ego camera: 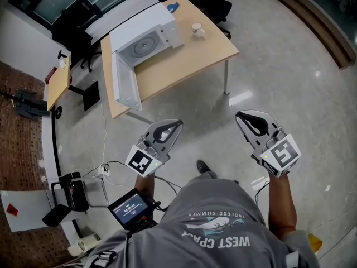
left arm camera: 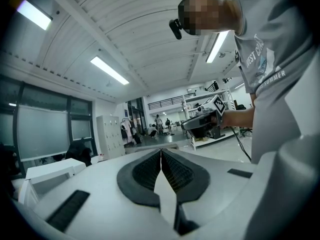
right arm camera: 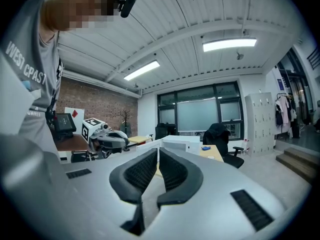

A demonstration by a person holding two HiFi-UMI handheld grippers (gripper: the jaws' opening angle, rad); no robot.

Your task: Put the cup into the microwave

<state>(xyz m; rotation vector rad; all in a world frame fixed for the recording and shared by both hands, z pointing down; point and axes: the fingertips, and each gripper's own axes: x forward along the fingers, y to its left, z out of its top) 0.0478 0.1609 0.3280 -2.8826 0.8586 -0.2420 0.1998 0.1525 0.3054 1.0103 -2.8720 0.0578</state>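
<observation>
One open microwave (ego camera: 139, 27), bare turntable (ego camera: 146, 46) inside, cup (ego camera: 197, 30) on the table (ego camera: 189, 57) nearby; left gripper (ego camera: 178, 122) and right gripper (ego camera: 239, 116) both closed, empty.

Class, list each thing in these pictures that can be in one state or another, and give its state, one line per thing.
microwave: door swung open, nothing inside on the turntable.
cup: upright on the table, outside the microwave, not held.
left gripper: jaws shut, nothing between them.
right gripper: jaws shut, nothing between them.
</observation>
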